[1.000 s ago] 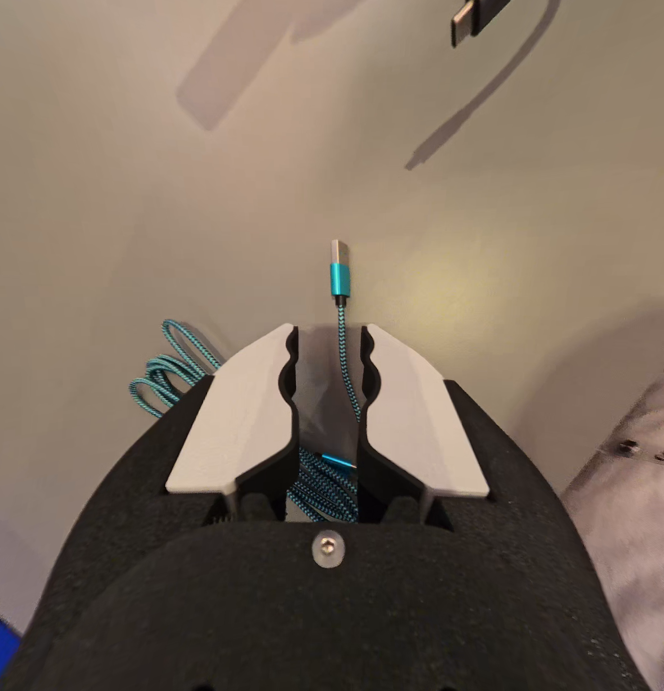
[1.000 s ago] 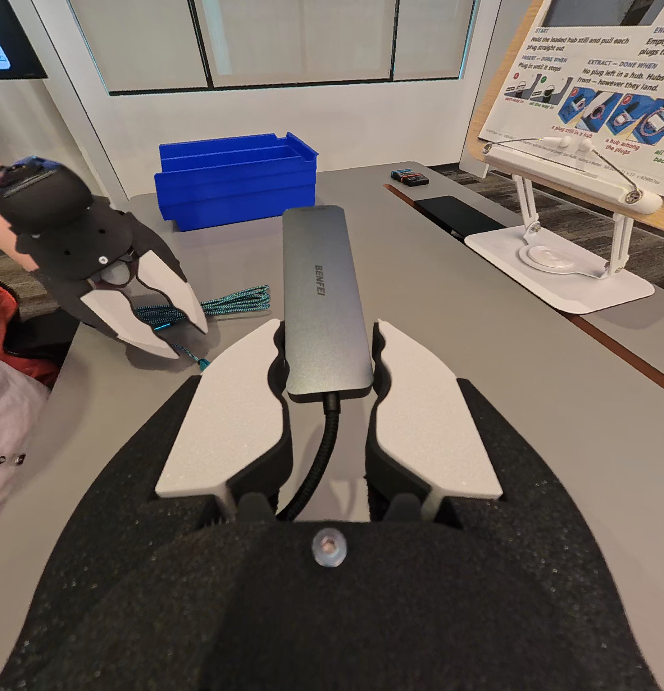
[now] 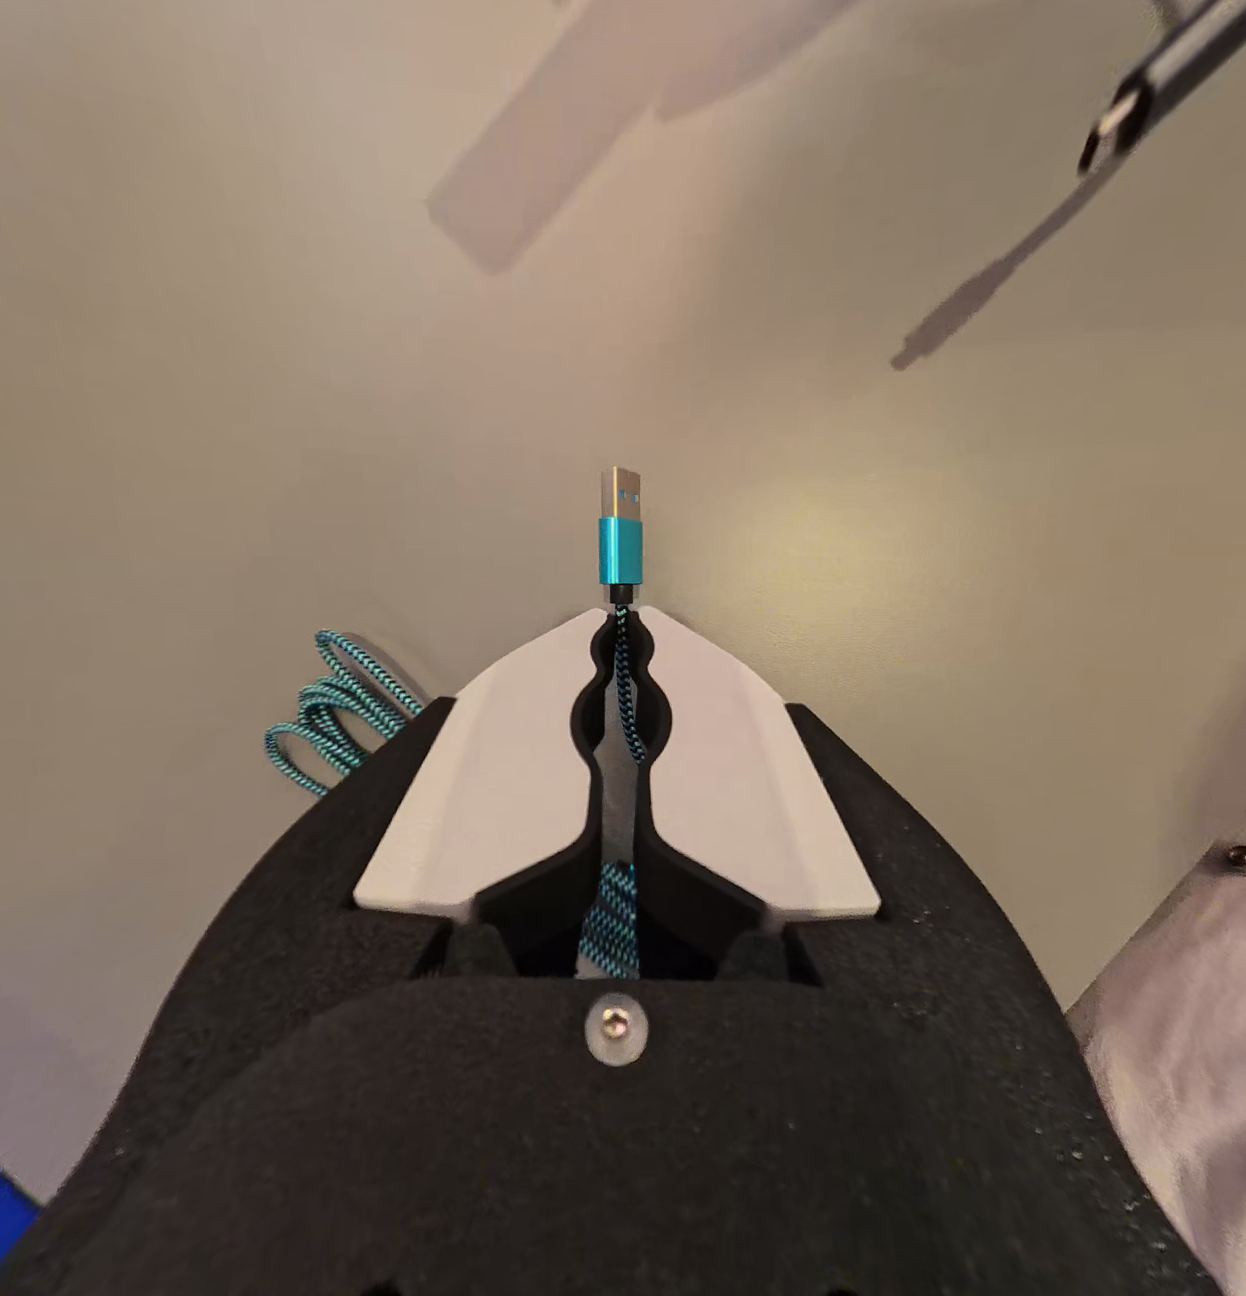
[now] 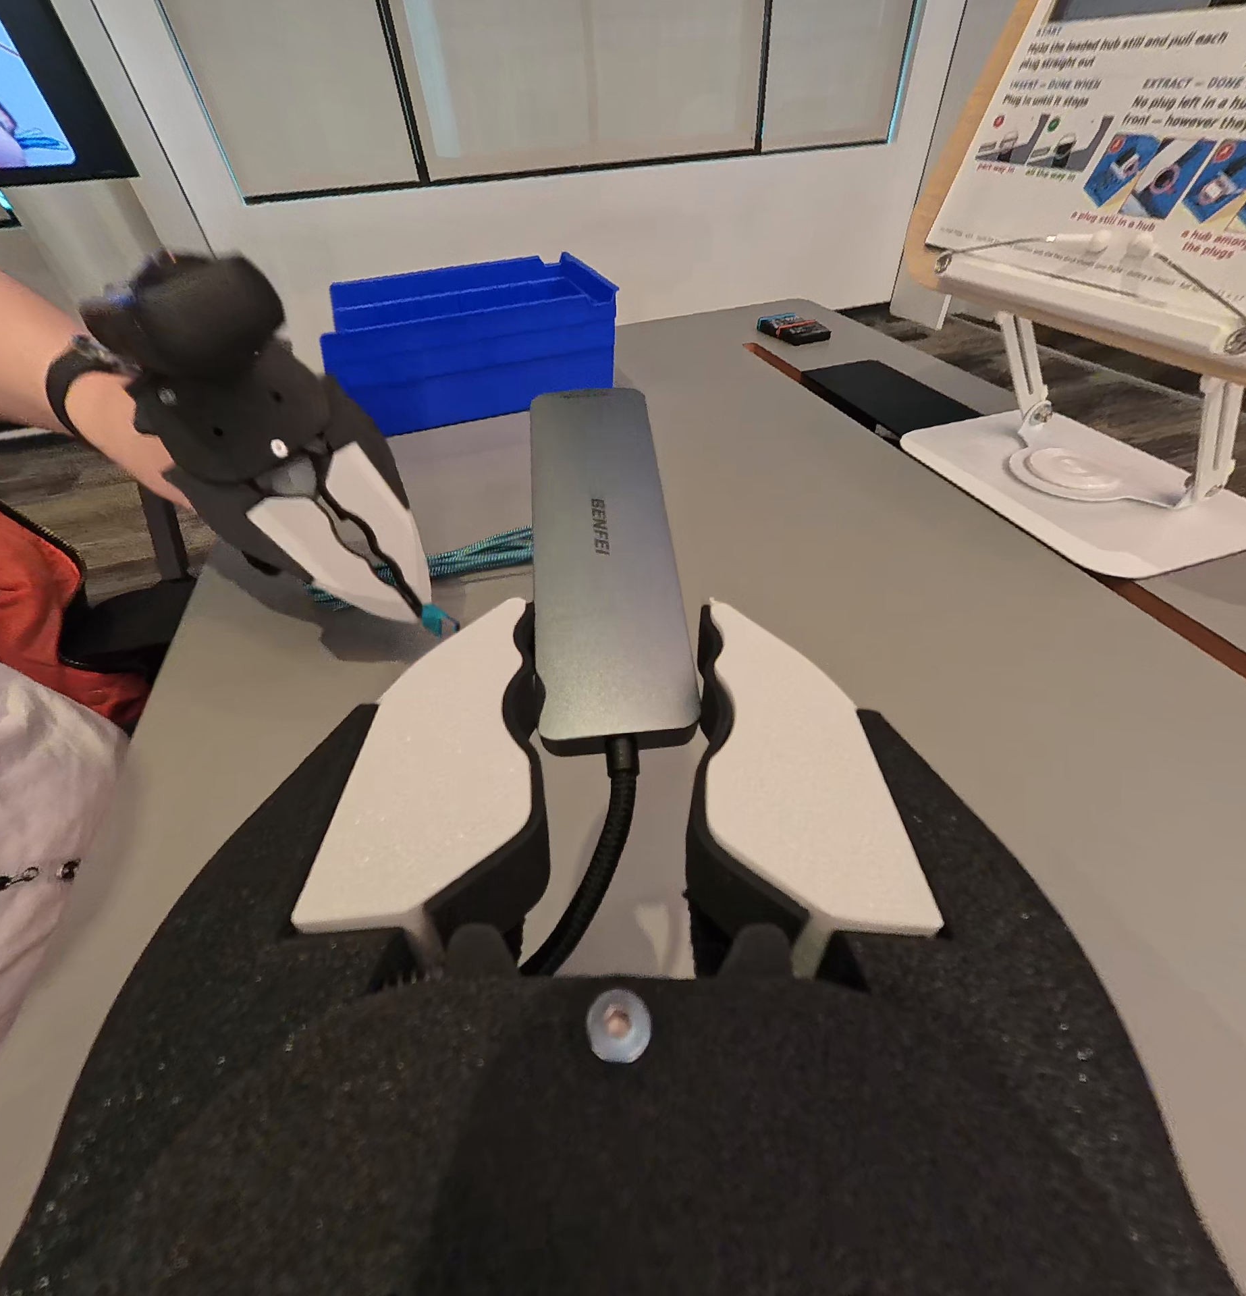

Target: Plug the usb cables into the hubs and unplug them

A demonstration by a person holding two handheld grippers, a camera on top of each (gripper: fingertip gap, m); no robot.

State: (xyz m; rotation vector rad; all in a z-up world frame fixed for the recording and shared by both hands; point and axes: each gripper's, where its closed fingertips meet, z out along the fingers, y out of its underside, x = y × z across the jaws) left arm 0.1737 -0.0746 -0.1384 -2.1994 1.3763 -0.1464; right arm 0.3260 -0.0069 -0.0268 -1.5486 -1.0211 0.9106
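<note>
My left gripper [image 3: 620,616] is shut on the teal braided USB cable just behind its teal plug [image 3: 620,536]. The silver plug tip sticks out past the fingertips, above the grey table [image 3: 255,351]. The rest of the cable lies coiled [image 3: 333,715] at the left. My right gripper [image 4: 614,635] is shut on the near end of a grey USB hub [image 4: 606,533], with the hub's black lead [image 4: 617,792] running back between the fingers. The right wrist view shows the left gripper [image 4: 413,609] with the plug [image 4: 438,618] just left of the hub. The hub's edge [image 3: 1167,77] shows blurred in the left wrist view.
A blue bin [image 4: 466,343] stands at the table's far side behind the hub. A white stand with an instruction sheet [image 4: 1097,280] is at the right, with a flat black pad [image 4: 887,400] and a small black item [image 4: 792,326] nearby. A person's sleeve [image 4: 17,806] is at the left edge. The left gripper's tips are roughly 20 centimetres from the right gripper's.
My left gripper has closed on the cable behind the plug and risen off the table toward the hub. The right gripper still holds the hub.
</note>
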